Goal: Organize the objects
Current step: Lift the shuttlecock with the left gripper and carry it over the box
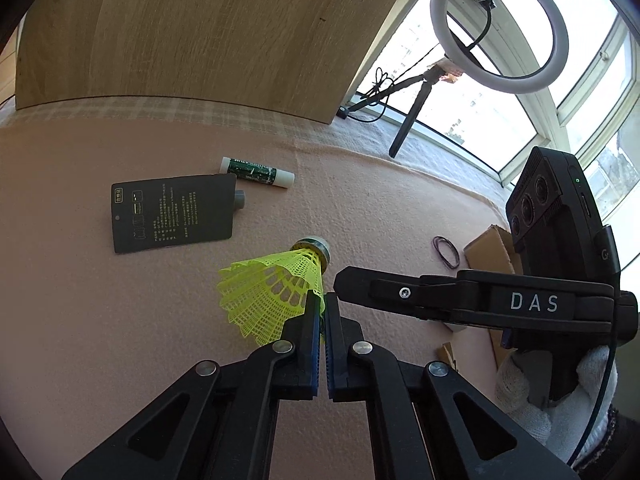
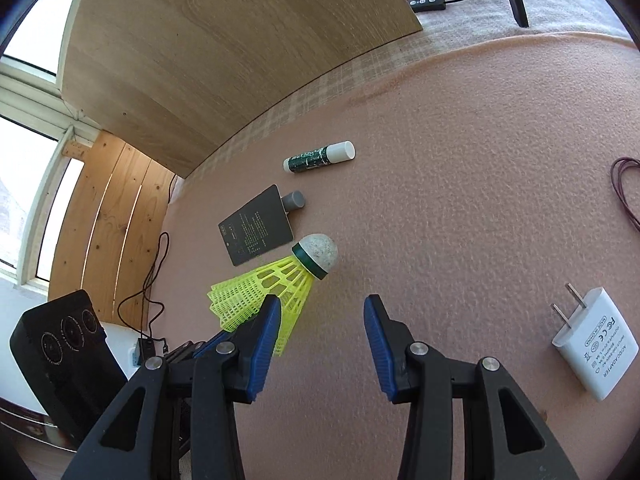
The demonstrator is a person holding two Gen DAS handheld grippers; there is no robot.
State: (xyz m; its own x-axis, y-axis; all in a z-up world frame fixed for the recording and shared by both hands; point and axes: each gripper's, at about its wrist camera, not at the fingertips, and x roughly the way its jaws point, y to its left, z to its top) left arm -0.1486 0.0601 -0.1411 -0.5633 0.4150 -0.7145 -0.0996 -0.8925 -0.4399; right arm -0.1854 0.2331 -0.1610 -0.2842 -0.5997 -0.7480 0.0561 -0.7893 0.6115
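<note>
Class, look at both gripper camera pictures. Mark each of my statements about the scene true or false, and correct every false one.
1. The left gripper is shut on the yellow shuttlecock. True.
2. The right gripper holds the white charger. False: its jaws are open and empty; the charger lies apart on the pink cloth.
3. The glue stick has a red cap. False: white.
4. A black card lies flat on the cloth. True.

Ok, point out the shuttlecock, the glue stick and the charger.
shuttlecock (image 2: 318, 256): right wrist view, on its cork head.
glue stick (image 2: 316, 158): right wrist view, on its green body.
charger (image 2: 596, 344): right wrist view, on its white face.
</note>
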